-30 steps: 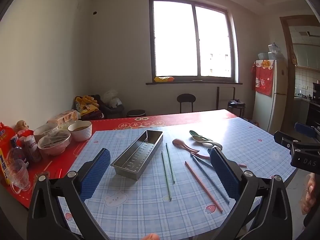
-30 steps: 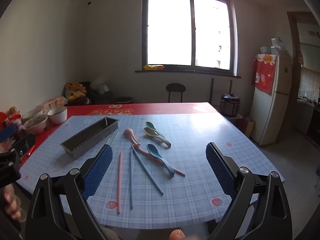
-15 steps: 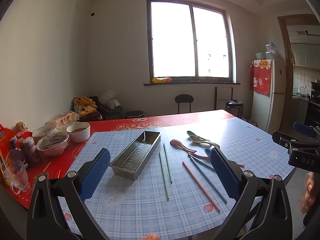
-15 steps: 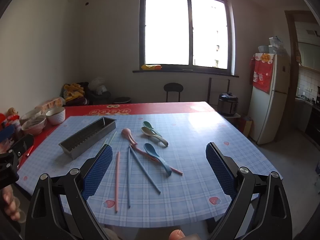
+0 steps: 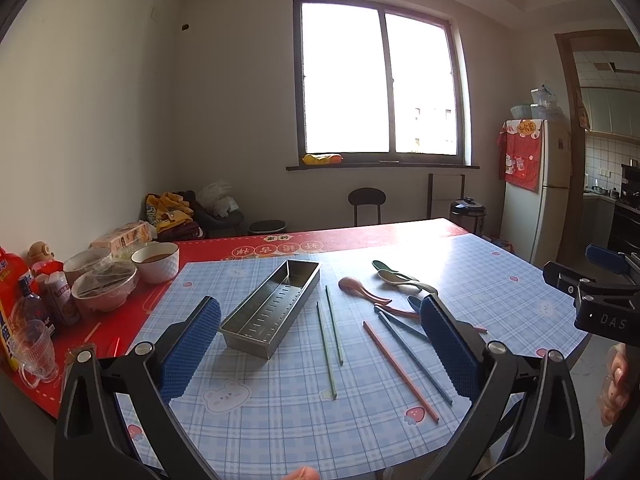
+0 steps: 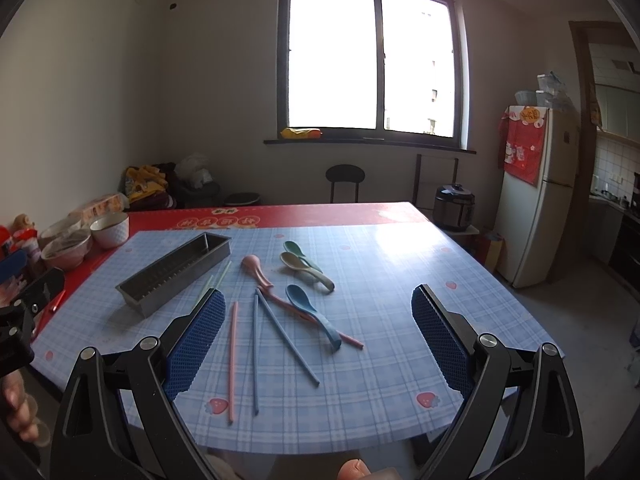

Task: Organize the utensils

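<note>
Over the last second both of my views have crept closer to the table and dipped a little: the metal tray (image 5: pixel 272 308) and the loose utensils sit slightly larger and lower than they did. Nothing on the table has shifted, and neither gripper has touched anything. I read this as the approach stage only; the sorting itself has not begun, since the tray holds nothing.

My left gripper (image 5: pixel 320 344) is spread wide with nothing between its blue pads. The tray lies just ahead of it, nearer its left finger. My right gripper (image 6: pixel 316 336) is equally wide open and empty, hovering short of the table's near edge.

The tray's long axis runs diagonally: from the left gripper, the near end points back toward its left finger and the far end angles away to the right. The two green chopsticks (image 5: pixel 330 332) lie just right of the tray, nearly parallel to each other and pointing away from me, almost straight ahead. The pink chopstick (image 6: pixel 232 360) and the blue chopsticks (image 6: pixel 276 332) sit directly ahead of the right gripper, toward its left finger; the pink one runs nearly straight away, while the two blue ones fan apart at their near ends. The blue spoon (image 6: pixel 312 312) lies across a second pink stick, bowl at the far end, handle trailing to the right. The pink spoon (image 6: pixel 256 270) and the green and cream spoons (image 6: pixel 304 266) lie farther ahead, their handles trailing toward me and to the right.

I judge the straight-lying chopsticks the easiest first pick.
</note>
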A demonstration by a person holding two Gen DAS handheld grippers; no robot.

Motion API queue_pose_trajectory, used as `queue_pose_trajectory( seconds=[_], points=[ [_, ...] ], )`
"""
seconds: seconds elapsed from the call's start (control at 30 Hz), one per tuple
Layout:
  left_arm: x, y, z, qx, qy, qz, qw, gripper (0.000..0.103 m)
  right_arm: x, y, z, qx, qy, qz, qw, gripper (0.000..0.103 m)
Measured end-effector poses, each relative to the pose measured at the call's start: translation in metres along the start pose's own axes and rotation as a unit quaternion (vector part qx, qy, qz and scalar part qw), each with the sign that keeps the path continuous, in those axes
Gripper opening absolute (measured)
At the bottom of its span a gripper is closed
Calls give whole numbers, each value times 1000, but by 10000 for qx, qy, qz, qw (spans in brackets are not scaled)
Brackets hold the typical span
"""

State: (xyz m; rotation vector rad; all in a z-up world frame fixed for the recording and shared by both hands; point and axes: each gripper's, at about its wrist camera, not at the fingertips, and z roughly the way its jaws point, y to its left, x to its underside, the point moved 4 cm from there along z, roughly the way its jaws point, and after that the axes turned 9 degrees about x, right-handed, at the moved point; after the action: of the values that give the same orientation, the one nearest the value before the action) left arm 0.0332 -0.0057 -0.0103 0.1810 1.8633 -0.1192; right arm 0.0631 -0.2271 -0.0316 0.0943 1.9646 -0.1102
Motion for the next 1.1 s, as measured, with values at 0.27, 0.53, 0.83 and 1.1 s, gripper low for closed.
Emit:
queue_pose_trajectory(
  seconds=[0.27, 0.53, 0.83, 1.1],
  points=[
    [1, 0, 1, 9, 9, -7, 10000, 98, 1, -1, 1, 16, 14, 10, 10000, 91],
    [1, 0, 0, 19, 18, -18, 10000, 98, 2, -3, 2, 28, 19, 11, 10000, 91],
    [1, 0, 0, 22, 19, -17, 10000, 98, 4, -3, 2, 32, 26, 9, 10000, 91],
    [1, 1, 0, 26, 20, -23, 10000, 98, 6, -4, 3, 31, 46, 5, 10000, 91]
  ],
)
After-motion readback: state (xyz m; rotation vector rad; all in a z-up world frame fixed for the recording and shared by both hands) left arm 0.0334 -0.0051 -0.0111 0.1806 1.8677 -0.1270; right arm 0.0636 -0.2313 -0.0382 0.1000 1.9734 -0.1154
